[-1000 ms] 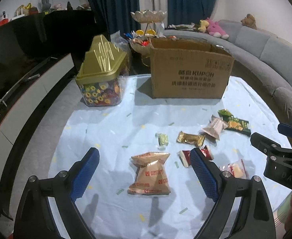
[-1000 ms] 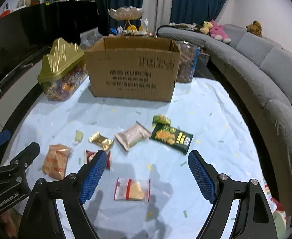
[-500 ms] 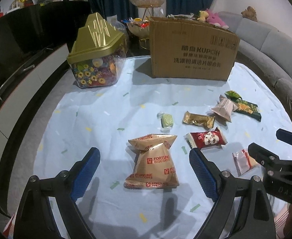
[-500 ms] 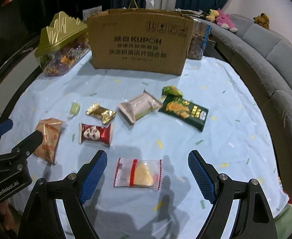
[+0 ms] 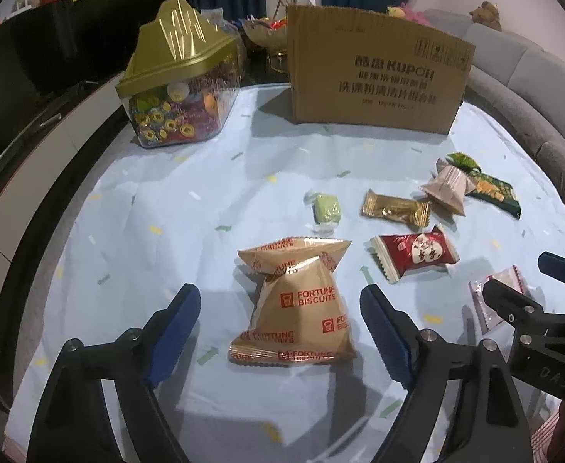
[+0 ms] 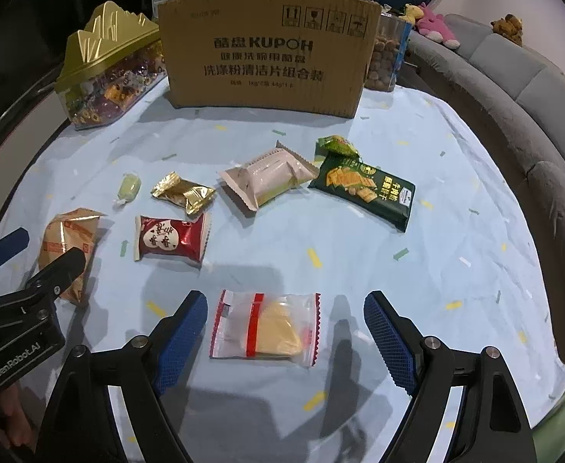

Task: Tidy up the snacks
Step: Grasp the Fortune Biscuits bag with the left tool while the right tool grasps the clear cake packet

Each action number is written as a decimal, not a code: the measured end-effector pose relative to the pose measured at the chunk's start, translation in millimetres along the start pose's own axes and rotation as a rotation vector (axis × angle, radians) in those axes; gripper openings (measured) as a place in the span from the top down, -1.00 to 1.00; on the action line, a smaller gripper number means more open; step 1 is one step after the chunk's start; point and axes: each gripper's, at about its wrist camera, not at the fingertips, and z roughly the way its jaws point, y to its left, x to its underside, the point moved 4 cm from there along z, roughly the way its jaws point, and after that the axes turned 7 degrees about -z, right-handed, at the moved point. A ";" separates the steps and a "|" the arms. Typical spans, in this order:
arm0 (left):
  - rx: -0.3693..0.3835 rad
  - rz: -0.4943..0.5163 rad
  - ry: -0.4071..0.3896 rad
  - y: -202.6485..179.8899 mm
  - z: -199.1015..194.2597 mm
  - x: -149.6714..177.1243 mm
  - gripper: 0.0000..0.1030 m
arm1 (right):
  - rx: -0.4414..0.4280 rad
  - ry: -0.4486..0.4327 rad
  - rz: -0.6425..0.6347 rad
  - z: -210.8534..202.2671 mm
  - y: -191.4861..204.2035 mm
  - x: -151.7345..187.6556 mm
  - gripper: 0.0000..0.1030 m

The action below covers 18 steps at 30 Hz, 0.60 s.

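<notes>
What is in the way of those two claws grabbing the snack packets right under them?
Nothing visible. The Fortune Biscuits bag lies between the closing left gripper's fingers; the clear wafer packet between the right gripper's open ones.

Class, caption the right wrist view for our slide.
Open right tongs straddle a clear wafer packet on the blue tablecloth.

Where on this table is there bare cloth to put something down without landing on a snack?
Free: the wide strip between the cardboard box and the snack row, and the right side past the green cracker pack toward the sofa. Crowded: the left-centre, where the red packet, gold candy and pink packet cluster.
</notes>
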 end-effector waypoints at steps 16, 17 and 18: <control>-0.008 0.020 0.052 -0.7 15.0 10.3 -0.28 | -0.012 0.053 -0.001 14.6 0.8 9.4 -0.63; -0.008 0.022 0.051 -0.9 14.9 10.6 -0.25 | -0.015 0.054 0.003 14.4 0.5 9.6 -0.63; -0.008 0.023 0.050 -1.0 14.7 10.7 -0.24 | -0.019 0.054 0.005 14.2 0.5 10.1 -0.61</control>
